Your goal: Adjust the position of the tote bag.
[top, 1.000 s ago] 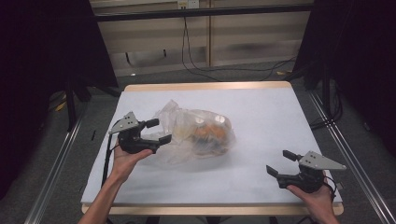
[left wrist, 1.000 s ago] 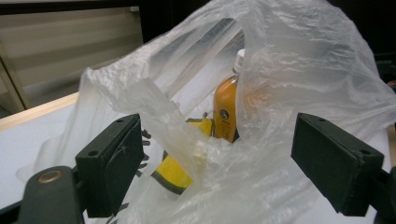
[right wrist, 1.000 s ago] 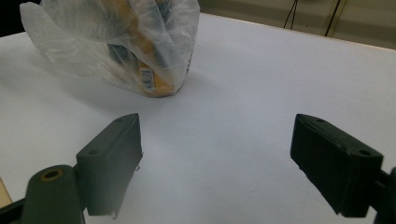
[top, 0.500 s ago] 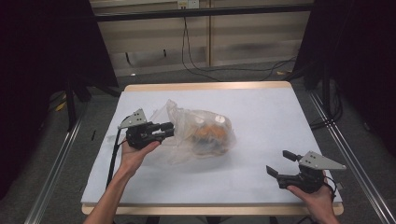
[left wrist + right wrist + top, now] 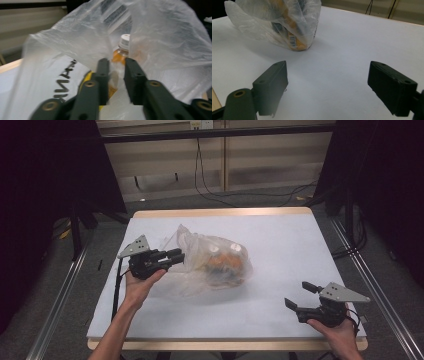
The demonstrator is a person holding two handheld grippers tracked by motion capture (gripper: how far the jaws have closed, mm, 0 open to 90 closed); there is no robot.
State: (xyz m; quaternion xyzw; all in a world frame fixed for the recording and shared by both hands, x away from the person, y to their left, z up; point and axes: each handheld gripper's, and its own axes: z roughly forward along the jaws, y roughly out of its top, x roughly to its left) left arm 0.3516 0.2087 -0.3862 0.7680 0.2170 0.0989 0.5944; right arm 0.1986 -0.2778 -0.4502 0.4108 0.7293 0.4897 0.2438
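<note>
A clear plastic bag (image 5: 215, 262) lies left of centre on the white tabletop (image 5: 290, 245). It holds an orange-drink bottle with a white cap (image 5: 124, 41) and a yellow package. My left gripper (image 5: 177, 255) is at the bag's left side. Its jaws have just been closing, and the left gripper view (image 5: 117, 62) shows them pinching a fold of the bag's film, which rises above them. My right gripper (image 5: 296, 295) rests open at the near right, well away from the bag (image 5: 287, 22). In its own view (image 5: 328, 72) nothing sits between the jaws.
The table has a wooden rim (image 5: 220, 212). Metal rails (image 5: 60, 295) run along both sides on the floor. Cables (image 5: 210, 185) hang at the wall behind the table.
The left gripper's jaws went from wide open to nearly together on the bag's film, and it moved slightly right and up toward the bag. The right gripper stayed put.
</note>
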